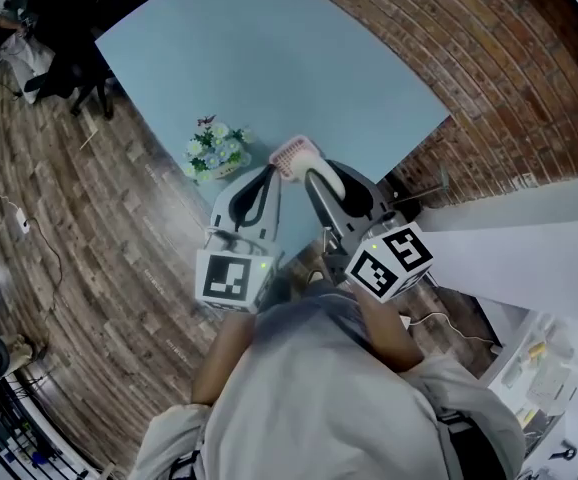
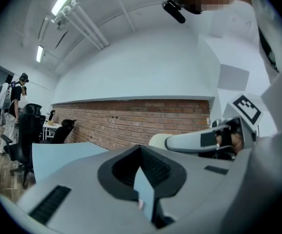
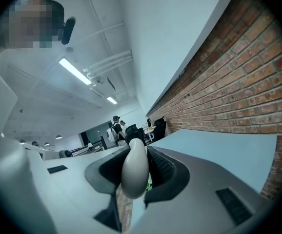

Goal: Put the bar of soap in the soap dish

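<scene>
My right gripper (image 3: 133,177) is shut on a white oval bar of soap (image 3: 134,172), which stands on edge between the pads. In the head view both grippers reach level over the near corner of the light blue table (image 1: 269,58). A pink, dotted soap dish (image 1: 296,154) lies just beyond their tips. My right gripper (image 1: 315,176) is beside the dish on its right. My left gripper (image 1: 272,174) is at the dish's left, and its jaws (image 2: 143,189) stand a narrow gap apart with nothing between them. A sliver of pink shows through that gap.
A small basket of artificial flowers (image 1: 215,151) stands on the table left of the dish. A brick wall (image 1: 489,58) runs along the table's right side, with a white ledge (image 1: 529,238) below it. Black office chairs (image 1: 69,68) and people stand at the far left on the wooden floor (image 1: 99,268).
</scene>
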